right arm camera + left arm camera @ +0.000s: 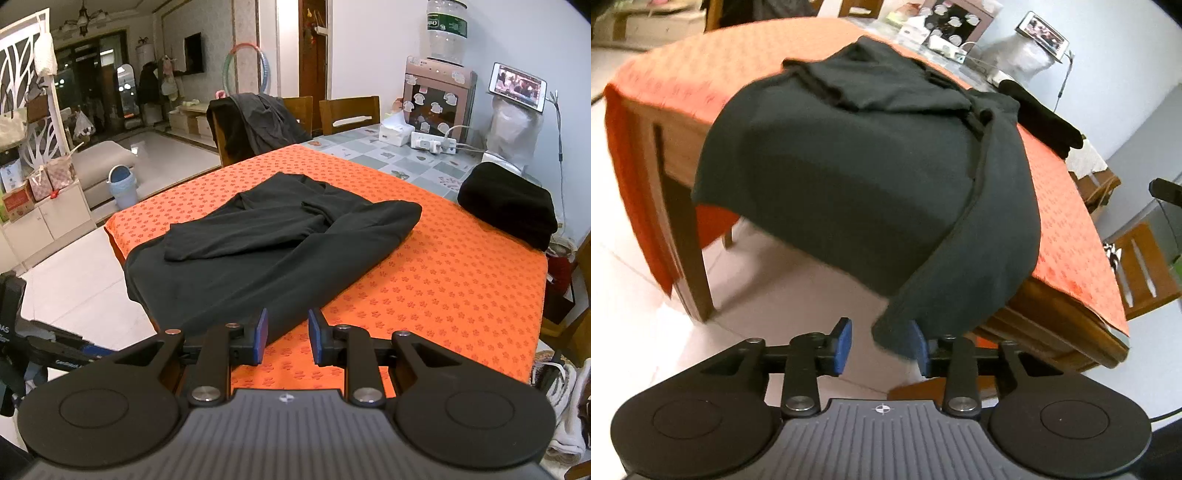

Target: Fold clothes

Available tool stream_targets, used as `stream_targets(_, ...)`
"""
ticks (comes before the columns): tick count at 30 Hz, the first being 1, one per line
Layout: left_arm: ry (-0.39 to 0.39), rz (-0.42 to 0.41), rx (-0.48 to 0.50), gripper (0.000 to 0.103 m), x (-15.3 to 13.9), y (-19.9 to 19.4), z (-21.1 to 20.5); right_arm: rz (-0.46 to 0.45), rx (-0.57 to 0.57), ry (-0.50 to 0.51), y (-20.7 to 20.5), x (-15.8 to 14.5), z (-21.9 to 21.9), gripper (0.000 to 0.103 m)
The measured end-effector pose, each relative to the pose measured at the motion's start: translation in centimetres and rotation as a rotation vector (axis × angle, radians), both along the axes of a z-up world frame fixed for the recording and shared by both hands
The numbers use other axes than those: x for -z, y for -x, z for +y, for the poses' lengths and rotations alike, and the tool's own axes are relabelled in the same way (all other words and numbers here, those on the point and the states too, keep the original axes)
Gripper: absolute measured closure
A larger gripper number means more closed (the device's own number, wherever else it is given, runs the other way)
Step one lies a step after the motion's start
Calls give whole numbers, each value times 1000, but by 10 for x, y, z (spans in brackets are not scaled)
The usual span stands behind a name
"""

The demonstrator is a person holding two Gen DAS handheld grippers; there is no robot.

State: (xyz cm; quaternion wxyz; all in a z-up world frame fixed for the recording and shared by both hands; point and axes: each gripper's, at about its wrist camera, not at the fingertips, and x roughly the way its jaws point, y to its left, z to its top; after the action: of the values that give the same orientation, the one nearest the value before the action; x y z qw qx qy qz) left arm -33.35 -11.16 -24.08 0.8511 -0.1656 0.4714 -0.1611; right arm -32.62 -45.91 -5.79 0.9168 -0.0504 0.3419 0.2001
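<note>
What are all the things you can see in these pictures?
dark garment: one, blackish green, spread on the table, hem hanging over the near edge
folded clothes: one black pile, far right of the cloth
tablecloth: one, orange, flower print, covering the table
chairs: at least two, wooden, far side; one draped with dark clothes
water dispenser: one, brown, bottle on top
phone: one, screen lit, on a stand
bin: one, pale blue, on the floor
left hand-held gripper: open, at the hanging hem
right hand-held gripper: open, empty
</note>
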Motion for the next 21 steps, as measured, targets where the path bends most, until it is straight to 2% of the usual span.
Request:
stream_targets(5, 21, -21, 2, 63, -8, 11, 2, 6, -7, 3, 0, 0, 6, 75)
stream_targets(10, 17, -76, 8, 62, -35, 9, 7, 13, -21, 3, -8, 6, 17, 73)
stream_targets(16, -16, -144, 14, 61, -70, -8, 17, 19, -39, 10, -33, 34, 43, 73)
stream_targets(21, -75, -183, 43, 60, -95, -36, 28, 23, -55, 16, -55, 58, 64, 73)
